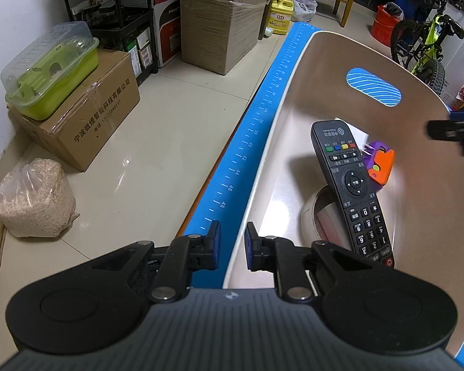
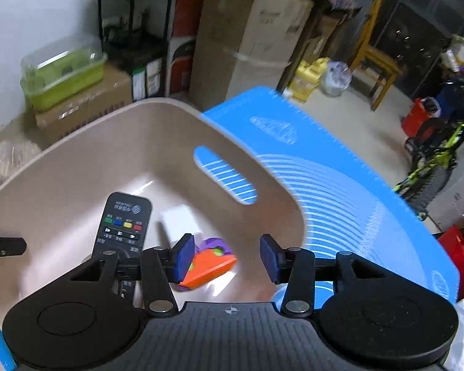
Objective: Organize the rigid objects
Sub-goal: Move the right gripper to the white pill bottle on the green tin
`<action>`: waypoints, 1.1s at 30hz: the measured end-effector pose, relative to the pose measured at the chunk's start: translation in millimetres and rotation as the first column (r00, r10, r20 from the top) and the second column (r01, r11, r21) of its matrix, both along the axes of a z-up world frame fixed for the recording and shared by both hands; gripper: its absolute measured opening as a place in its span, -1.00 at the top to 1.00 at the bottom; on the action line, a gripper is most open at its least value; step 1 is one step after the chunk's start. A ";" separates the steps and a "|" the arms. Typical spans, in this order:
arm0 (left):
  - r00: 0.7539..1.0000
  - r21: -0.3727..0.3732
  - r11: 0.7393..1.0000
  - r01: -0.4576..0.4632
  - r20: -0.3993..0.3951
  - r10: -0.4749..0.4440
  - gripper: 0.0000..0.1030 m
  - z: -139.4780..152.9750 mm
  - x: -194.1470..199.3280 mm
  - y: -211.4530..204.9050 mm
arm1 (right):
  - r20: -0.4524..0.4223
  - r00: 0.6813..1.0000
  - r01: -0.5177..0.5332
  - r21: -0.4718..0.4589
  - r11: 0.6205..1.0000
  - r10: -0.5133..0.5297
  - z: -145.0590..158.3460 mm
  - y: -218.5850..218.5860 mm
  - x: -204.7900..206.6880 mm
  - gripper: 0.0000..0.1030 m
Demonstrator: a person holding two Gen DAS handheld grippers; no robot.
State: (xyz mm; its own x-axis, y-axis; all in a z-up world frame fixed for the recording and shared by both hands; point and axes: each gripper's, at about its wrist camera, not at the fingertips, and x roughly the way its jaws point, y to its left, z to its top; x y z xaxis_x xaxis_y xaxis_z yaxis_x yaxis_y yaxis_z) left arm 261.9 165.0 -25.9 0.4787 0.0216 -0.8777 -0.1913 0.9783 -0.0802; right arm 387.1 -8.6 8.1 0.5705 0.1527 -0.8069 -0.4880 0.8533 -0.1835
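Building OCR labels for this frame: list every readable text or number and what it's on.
"宁波微煜智能科技有限公司": side of cardboard box.
"34", "36", "38", "40", "42", "44", "46", "48": ruler scale on blue mat edge.
"0", "5", "6", "7", "8", "9": remote control keypad; its logo text is too small.
Yellow jug label, tall carton print: unreadable.

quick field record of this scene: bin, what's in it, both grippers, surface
bin: beige plastic bin with a handle slot, standing on the mat
contents: black remote leaning over a white tape roll; orange and purple toy; white block
left gripper: open, holding nothing, straddling the bin's near rim
right gripper: open, holding nothing, above the bin's inside
surface: blue mat with ruler marks along its edge
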 end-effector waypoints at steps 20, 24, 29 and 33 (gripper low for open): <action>1.000 0.002 1.000 0.001 0.000 -0.001 0.61 0.6 -1.3 1.8 | -0.061 0.983 0.175 0.022 0.984 -0.173 -36.3 -124.1 -38.7 -0.56; 1.000 0.008 1.000 0.002 -0.001 -0.002 0.61 1.5 -2.0 2.8 | -0.068 0.985 0.158 0.000 0.987 -0.157 -51.7 -122.9 -37.1 -0.62; 1.000 0.013 1.000 0.002 -0.001 -0.002 0.61 1.6 -2.3 1.9 | -0.079 0.990 0.114 -0.015 0.993 -0.115 -63.0 -114.0 -29.1 -0.67; 1.000 0.012 1.000 0.002 -0.002 -0.002 0.61 1.7 -2.3 1.7 | -0.096 0.988 0.126 0.009 0.992 -0.125 -69.2 -113.0 -22.3 -0.67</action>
State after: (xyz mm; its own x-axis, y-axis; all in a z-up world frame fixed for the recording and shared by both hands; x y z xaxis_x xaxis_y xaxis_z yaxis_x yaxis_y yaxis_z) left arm 259.5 166.7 -24.2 0.4774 0.0316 -0.8781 -0.1896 0.9795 -0.0678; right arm 364.8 -121.6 -61.1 0.5064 0.0973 -0.8568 -0.3916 0.9112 -0.1280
